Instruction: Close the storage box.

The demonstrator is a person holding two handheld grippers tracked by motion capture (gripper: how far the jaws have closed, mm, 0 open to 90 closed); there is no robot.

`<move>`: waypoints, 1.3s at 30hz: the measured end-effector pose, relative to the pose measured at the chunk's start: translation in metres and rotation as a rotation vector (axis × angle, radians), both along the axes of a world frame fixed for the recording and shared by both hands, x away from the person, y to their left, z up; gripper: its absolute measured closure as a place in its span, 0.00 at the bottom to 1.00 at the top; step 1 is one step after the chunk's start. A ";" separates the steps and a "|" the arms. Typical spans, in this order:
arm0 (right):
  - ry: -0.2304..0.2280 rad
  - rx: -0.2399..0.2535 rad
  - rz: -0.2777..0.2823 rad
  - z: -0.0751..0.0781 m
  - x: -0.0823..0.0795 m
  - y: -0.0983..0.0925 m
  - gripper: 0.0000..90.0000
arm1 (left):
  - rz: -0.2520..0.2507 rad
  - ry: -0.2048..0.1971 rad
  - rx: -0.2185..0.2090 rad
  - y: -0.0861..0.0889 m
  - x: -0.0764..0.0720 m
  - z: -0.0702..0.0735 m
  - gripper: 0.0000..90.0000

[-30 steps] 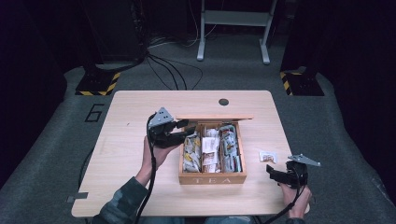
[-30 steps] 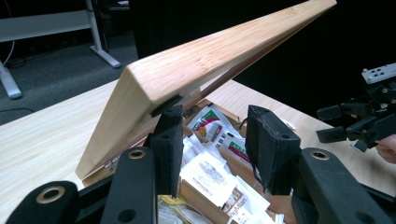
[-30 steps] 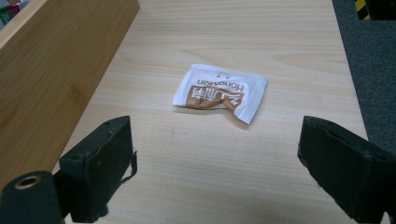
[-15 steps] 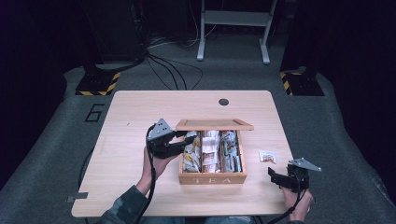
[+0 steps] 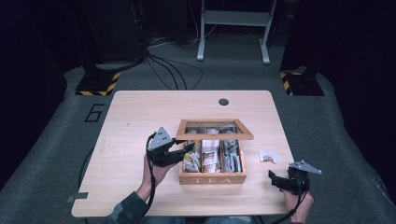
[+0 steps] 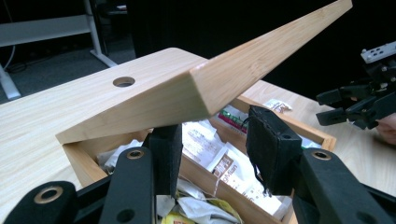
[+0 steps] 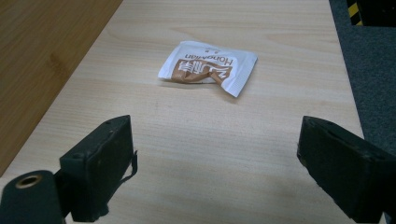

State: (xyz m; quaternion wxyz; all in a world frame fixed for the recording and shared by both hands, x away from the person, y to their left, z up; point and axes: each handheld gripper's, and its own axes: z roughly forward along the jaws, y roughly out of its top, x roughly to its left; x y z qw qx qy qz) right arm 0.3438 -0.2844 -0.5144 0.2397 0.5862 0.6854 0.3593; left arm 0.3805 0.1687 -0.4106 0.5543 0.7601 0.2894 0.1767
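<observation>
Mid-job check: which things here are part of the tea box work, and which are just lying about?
In the job:
- tea box
- its lid, part-way down over the left hand-held gripper
- tea packets inside
- loose packet ahead of the open right hand-held gripper

Lying about:
- cables on the floor
- table's grommet hole

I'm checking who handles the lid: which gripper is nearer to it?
Left. The left gripper sits under the lid at the box's left edge; the right gripper rests away at the table's right, jaws open.
</observation>
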 end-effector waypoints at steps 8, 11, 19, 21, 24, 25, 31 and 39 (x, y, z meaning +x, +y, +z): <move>0.007 0.011 -0.002 -0.005 0.001 0.002 0.11 | 0.002 0.030 -0.001 0.001 -0.006 -0.018 0.62; 0.002 -0.007 0.005 -0.006 0.001 0.003 0.12 | -0.001 0.039 0.017 0.001 -0.008 -0.023 0.62; 0.011 -0.002 0.004 -0.011 0.002 0.004 0.11 | 0.004 0.067 0.023 0.006 -0.008 -0.033 0.61; 0.009 -0.002 0.009 -0.011 0.003 0.003 0.11 | 0.003 0.073 0.029 0.006 -0.008 -0.037 0.61; 0.008 0.015 0.005 -0.011 0.003 0.001 0.11 | 0.009 0.084 0.029 0.006 -0.009 -0.042 0.60; 0.009 0.016 0.004 -0.011 0.003 0.001 0.11 | 0.007 0.085 0.037 0.007 -0.009 -0.044 0.60; 0.008 0.026 0.001 -0.011 0.003 0.000 0.11 | 0.019 0.083 0.061 0.007 -0.012 -0.052 0.57; 0.008 0.029 0.006 -0.011 0.003 -0.001 0.11 | 0.023 0.071 0.108 0.006 -0.017 -0.057 0.53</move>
